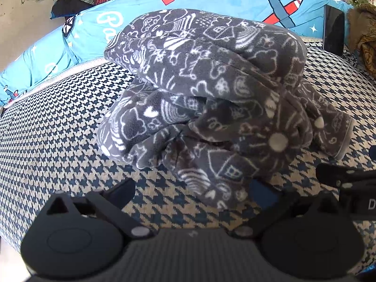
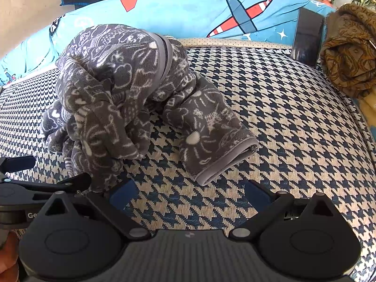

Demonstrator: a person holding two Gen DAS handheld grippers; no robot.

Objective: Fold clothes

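Note:
A grey fleece garment (image 1: 206, 89) with white doodle prints lies in a crumpled heap on the houndstooth bed cover (image 1: 58, 122). In the right wrist view the garment (image 2: 112, 89) is at the left, with a cuffed sleeve (image 2: 211, 136) stretched toward me. My left gripper (image 1: 190, 190) is open, its fingers either side of the heap's near edge, just short of it. My right gripper (image 2: 190, 192) is open and empty over the cover, just in front of the sleeve cuff. Each gripper's side shows in the other's view.
A blue quilt (image 2: 188, 11) with a plane print lines the back. A dark phone (image 2: 305, 37) leans against it at the right, next to a brown patterned cloth (image 2: 350, 54). The houndstooth cover (image 2: 293, 129) spreads to the right.

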